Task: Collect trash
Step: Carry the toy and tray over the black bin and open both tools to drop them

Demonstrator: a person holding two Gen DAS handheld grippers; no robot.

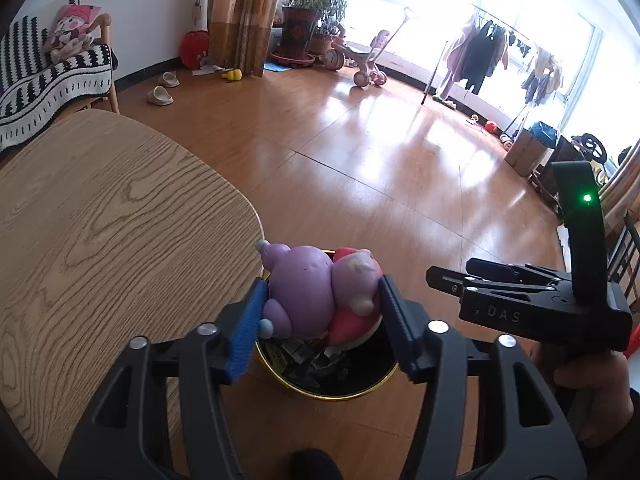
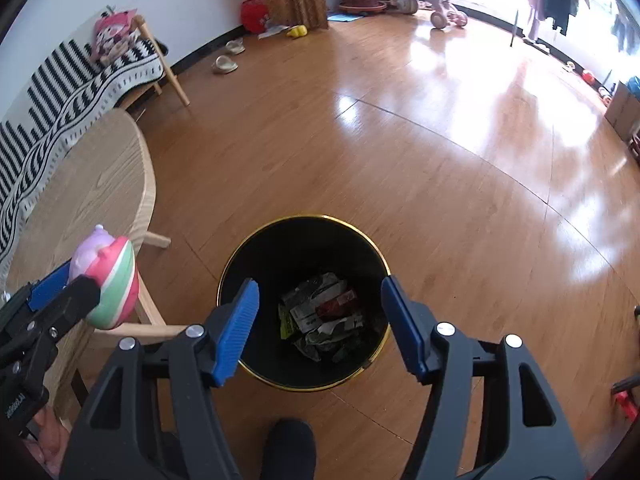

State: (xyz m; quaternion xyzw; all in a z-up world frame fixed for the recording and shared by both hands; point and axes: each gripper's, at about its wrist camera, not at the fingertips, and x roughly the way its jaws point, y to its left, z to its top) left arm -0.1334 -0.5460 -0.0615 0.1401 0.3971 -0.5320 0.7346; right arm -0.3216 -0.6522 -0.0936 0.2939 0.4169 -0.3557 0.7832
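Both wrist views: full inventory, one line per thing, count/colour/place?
toy: 1, purple, pink and green, between left tongs' pads above bin
bin: 1, black with gold rim, on floor beside table
wrappers: several, mixed colours, inside bin
table: 1, light wood, left of bin
bench: 1, wood under striped black-white blanket, by wall
doll: 1, pink, on bench
slippers: 2, beige, floor near wall
tricycle: 1, pink, by window
left tongs: blue pads, gripping toy
right tongs: blue pads, open, empty, over bin
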